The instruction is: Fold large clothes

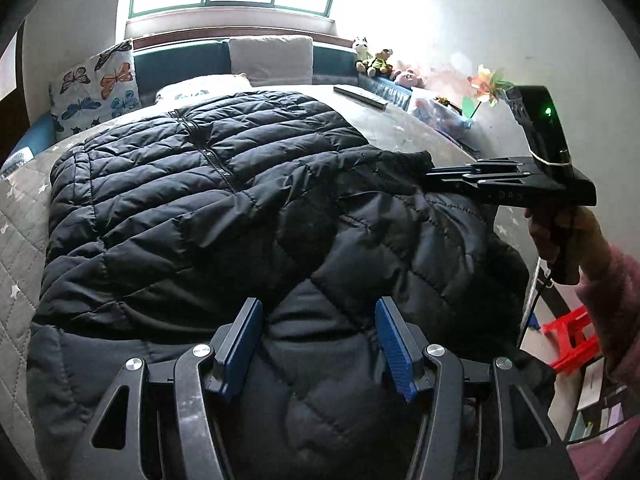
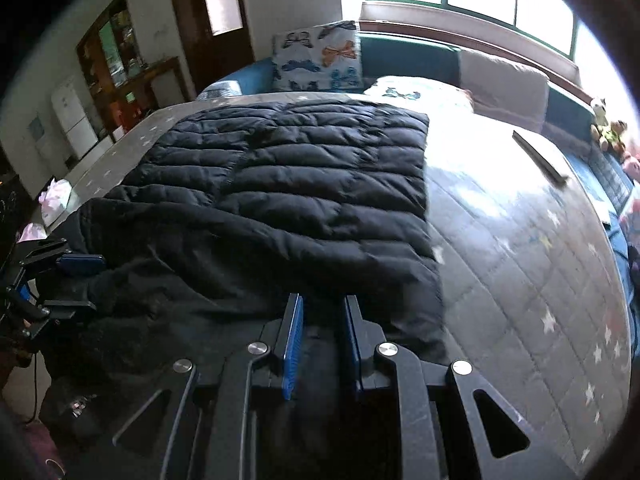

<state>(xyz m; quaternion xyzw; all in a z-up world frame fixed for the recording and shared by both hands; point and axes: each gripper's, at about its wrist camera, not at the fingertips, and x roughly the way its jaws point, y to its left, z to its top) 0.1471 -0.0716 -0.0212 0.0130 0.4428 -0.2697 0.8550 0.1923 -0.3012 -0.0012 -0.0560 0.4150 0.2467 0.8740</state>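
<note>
Across the near half of the bed [image 2: 520,248], a black quilted puffer jacket [image 1: 192,184] lies spread on the grey star-printed quilt, its zip running up the middle toward the head of the bed. Its far part lies flat and smooth; its near part is bunched and rumpled, drooping over the bed's near edge.

At that near edge the left gripper [image 1: 318,340] stands fairly wide over the jacket, a rounded bulge of the padded cloth rising between its blue pads [image 1: 240,344]. The pads sit either side of the bulge, and I cannot tell whether they press on it.

Further along the same edge, the right gripper [image 2: 320,332] is narrow, its blue pads nearly together with dark jacket cloth lying in the slim gap; whether the cloth is truly pinched I cannot tell from here. In the left wrist view, this gripper's nose reaches into a raised fold of the jacket, with a person's hand [image 1: 560,236] in a pink sleeve on its grip.

Along the head of the bed a butterfly-print cushion [image 2: 316,56] leans against the teal headboard beside a plain grey pillow [image 1: 272,58]. A flat dark remote-like object [image 1: 360,96] lies on the quilt near the far right corner, well apart from the jacket. Small plush toys [image 1: 376,60] sit on the ledge beyond it.
</note>
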